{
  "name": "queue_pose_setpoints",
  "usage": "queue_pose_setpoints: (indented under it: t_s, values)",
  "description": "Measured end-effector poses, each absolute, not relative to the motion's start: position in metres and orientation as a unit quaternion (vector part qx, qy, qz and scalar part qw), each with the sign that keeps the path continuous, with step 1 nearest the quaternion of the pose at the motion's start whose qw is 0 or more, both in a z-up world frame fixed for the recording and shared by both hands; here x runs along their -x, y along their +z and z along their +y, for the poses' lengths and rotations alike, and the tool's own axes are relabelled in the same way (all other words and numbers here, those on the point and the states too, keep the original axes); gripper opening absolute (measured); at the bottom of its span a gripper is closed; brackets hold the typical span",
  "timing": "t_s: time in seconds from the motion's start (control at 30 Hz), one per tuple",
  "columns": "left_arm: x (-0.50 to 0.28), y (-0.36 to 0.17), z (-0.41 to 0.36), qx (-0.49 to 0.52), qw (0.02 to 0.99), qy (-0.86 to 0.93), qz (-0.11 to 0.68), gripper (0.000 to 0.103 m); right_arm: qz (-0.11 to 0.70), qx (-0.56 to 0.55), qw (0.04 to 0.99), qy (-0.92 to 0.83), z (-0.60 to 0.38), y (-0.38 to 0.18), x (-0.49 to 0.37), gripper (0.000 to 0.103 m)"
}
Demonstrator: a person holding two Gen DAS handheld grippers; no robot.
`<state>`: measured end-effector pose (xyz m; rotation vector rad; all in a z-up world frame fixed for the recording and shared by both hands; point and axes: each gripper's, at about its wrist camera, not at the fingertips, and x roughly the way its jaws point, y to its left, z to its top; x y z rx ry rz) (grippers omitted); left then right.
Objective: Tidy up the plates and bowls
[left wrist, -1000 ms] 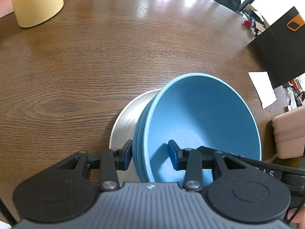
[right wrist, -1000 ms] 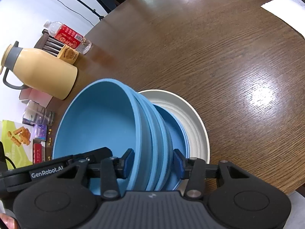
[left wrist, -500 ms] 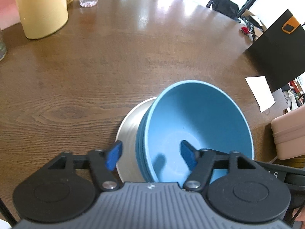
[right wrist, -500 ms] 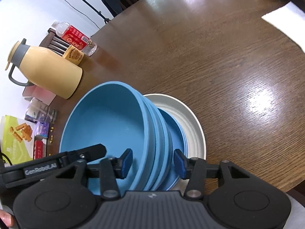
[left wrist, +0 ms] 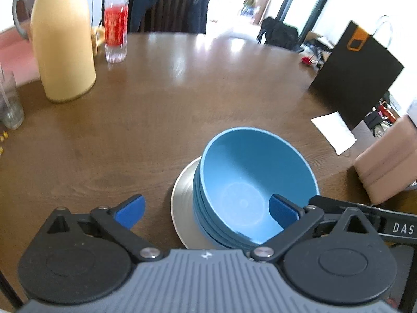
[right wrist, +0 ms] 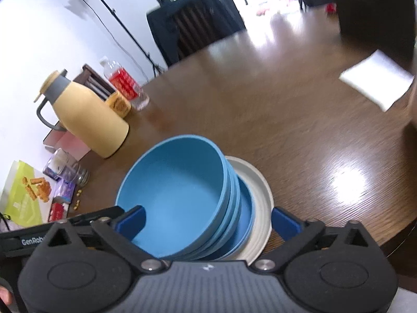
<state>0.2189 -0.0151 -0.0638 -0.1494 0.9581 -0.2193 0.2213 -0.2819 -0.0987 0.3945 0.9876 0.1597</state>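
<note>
- A big round brown wooden table (left wrist: 161,120) fills both views. Bright windows and a dark chair (left wrist: 169,2) are behind it, at 12 o'clock.
- A stack of blue bowls (left wrist: 250,190) sits on a pale grey plate (left wrist: 182,200). The top bowl is the deepest, and it rests in flatter blue ones.
- In the left wrist view the stack is just right of the middle, low in the picture. In the right wrist view the same stack (right wrist: 182,195) is in the middle, with the plate (right wrist: 260,190) peeking out at its 3 o'clock side.
- The left gripper (left wrist: 207,210) has just let go. Its blue fingers have been spreading and now stand wide apart. One is off to the left over bare table, and the other is over the top bowl. Neither one presses on a bowl.
- The right gripper (right wrist: 207,220) has also just been spreading its fingers. They stand wide, one over the top bowl and one past the plate's rim. It holds nothing.
- A yellow jug (left wrist: 62,44) with a grey handle stands at 10 o'clock on the table, well apart from the bowls.
- A water bottle with a red label (left wrist: 116,28) stands just beside the jug.
- A black paper bag (left wrist: 357,73) stands at 2 o'clock, and a white paper (left wrist: 335,133) lies near it.
- A pink box (left wrist: 388,167) sits at 3 o'clock.
- A green snack packet (right wrist: 23,195) lies at 9 o'clock in the right wrist view.
</note>
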Motion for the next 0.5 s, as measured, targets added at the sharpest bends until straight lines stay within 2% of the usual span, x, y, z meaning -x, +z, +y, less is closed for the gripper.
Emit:
queue_pose_setpoints:
  t_s: [0.33,0.5]
  values:
    - [-0.14,-0.044,-0.012,0.023,0.938,-0.034,0.345,0.103,0.377,-0.097,0.917,0.085,-0.272,-0.076,-0.153,0.103]
    - [-0.095,-0.038,-0.018,0.024,0.948,0.01,0.317,0.103,0.35,-0.069,0.929,0.094,-0.283,-0.07,-0.117,0.103]
